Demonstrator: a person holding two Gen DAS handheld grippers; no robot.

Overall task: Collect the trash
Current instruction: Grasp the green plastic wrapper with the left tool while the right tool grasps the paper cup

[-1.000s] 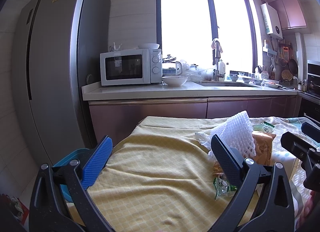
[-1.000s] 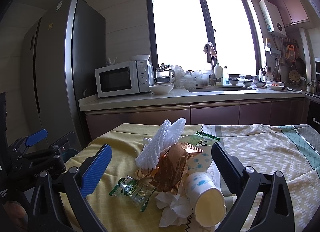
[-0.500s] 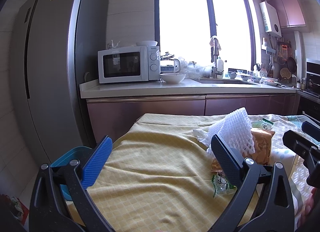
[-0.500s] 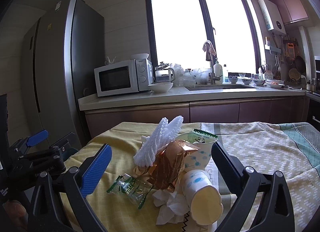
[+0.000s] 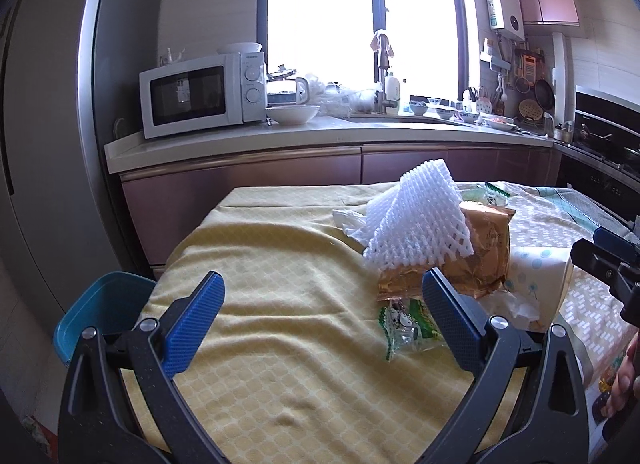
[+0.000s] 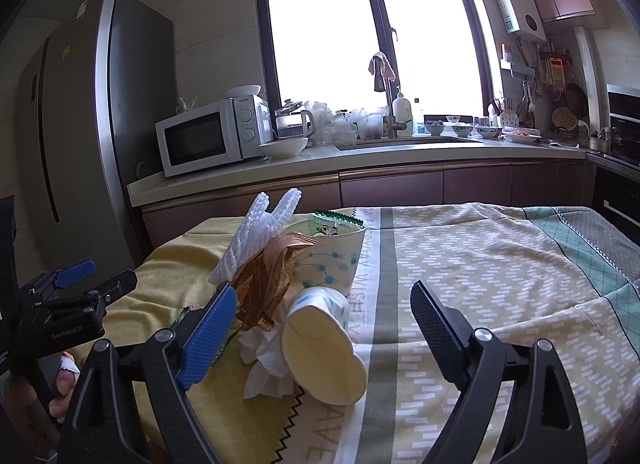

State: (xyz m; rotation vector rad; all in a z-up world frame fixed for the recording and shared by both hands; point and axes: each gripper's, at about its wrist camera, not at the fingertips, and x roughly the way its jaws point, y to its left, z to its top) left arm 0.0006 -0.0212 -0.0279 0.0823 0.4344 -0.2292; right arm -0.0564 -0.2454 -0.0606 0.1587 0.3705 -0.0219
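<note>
A trash pile lies on the yellow tablecloth (image 5: 280,304): a white foam net (image 5: 416,220), a gold snack bag (image 5: 476,260), a green wrapper (image 5: 408,324) and a crumpled tissue (image 5: 516,304). My left gripper (image 5: 324,316) is open over bare cloth, its right finger just beside the green wrapper. In the right wrist view a paper cup (image 6: 324,348) lies on its side between the jaws of my right gripper (image 6: 324,328). The jaws are closing, with neither pad touching the cup. Beside it are the tissue (image 6: 268,364), gold bag (image 6: 264,284), foam net (image 6: 256,240) and a dotted cup (image 6: 332,264).
A blue bin (image 5: 100,304) stands below the table's left edge. Behind the table runs a kitchen counter (image 5: 320,136) with a microwave (image 5: 200,96), and a tall fridge (image 6: 120,124) stands at the left. A patterned cloth (image 6: 500,264) covers the table's right side.
Both grippers have moved forward and lower toward the pile, which now looks larger. The right jaws have narrowed around the lying cup. The left jaws are unchanged.
</note>
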